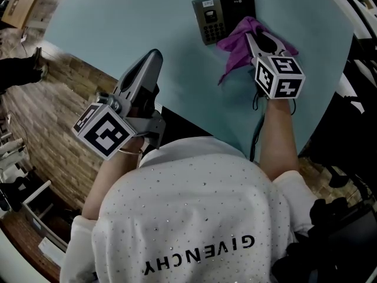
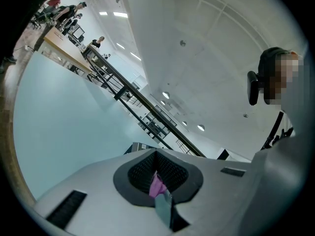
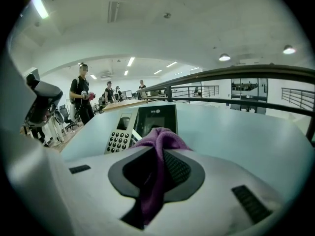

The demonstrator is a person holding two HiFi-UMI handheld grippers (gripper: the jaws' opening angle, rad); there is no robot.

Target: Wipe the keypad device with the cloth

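A pale blue-green table stands over a brick-patterned floor. At its far edge lies a black keypad device with a grey button panel. The right claw is clamped on a purple cloth, whose bunched folds rest against the device's near right corner. The left claw hovers by the table's near edge, jaws together and empty.

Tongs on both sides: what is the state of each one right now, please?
Left tongs: closed, holding nothing.
Right tongs: closed on the purple cloth.
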